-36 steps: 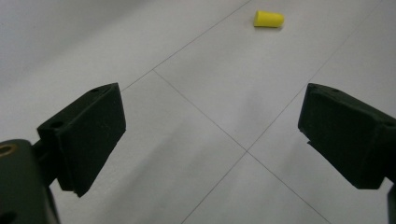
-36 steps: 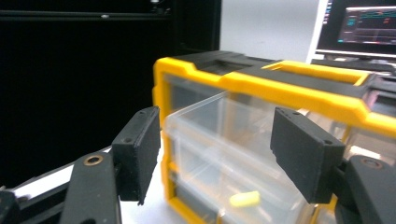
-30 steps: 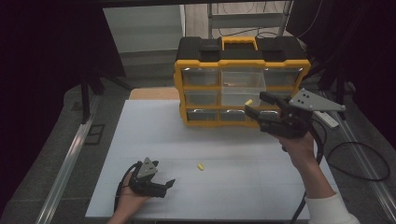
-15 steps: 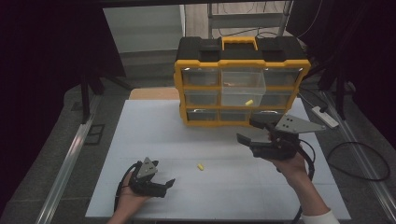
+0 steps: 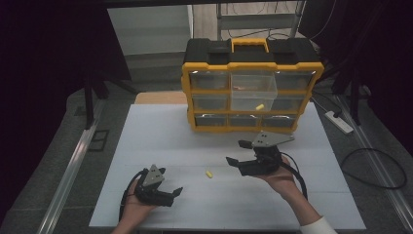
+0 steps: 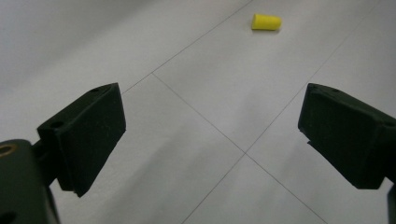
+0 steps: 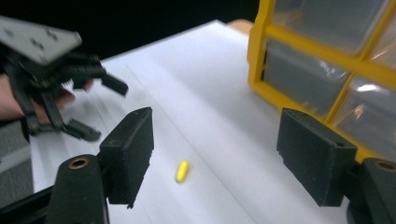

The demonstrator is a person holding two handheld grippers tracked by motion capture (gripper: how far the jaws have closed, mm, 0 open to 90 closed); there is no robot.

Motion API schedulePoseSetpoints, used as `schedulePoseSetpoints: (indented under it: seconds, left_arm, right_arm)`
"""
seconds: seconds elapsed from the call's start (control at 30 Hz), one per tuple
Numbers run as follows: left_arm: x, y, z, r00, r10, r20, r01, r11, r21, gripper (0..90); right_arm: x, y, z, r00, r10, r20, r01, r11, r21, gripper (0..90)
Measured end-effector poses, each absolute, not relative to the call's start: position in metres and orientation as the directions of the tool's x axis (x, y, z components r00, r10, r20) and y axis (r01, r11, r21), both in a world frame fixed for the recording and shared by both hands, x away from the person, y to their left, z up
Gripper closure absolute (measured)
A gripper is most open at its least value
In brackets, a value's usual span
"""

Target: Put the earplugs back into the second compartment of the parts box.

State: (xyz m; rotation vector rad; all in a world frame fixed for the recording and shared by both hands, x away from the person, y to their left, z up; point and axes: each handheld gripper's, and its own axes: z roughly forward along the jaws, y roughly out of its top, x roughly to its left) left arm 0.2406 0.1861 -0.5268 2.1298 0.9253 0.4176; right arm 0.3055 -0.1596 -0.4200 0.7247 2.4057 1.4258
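Observation:
A small yellow plug (image 5: 209,174) lies on the white table (image 5: 160,146) between my two grippers; it also lies ahead in the left gripper view as the plug (image 6: 266,22). My left gripper (image 5: 174,195) rests low at the front left, open and empty, its jaws (image 6: 210,140) wide apart. My right gripper (image 5: 235,152) hovers right of the plug, open with nothing between the jaws, which have just been opening. In the right gripper view the plug (image 7: 182,171) lies beyond my right gripper (image 7: 233,158), and the left gripper (image 7: 102,112) shows farther off.
A yellow and black drawer organiser (image 5: 252,83) stands at the back of the table. One clear drawer (image 5: 253,92) in its middle column is pulled out, with another yellow piece (image 5: 260,107) inside. Its front (image 7: 322,70) is close on the right in the right gripper view.
My right gripper has come down and to the left, from in front of the organiser to just above the table near the plug. The left gripper has stayed put.

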Motion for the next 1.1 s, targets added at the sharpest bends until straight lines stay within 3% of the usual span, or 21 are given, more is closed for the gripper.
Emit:
schedulePoseSetpoints:
  seconds: [0.47,1.1]
  left_arm:
    - [0.241,0.185,-0.528,0.688,0.726,-0.002,0.482,-0.454,0.75,7.6]
    - [0.243,0.184,-0.528,0.692,0.722,-0.008,0.484,-0.456,0.747,7.6]
  right_arm:
    - [0.319,-0.132,-0.468,-0.84,0.541,0.047,0.371,0.509,0.776,24.2]
    - [0.337,-0.1,-0.506,-0.843,0.534,0.055,0.413,0.579,0.703,24.9]
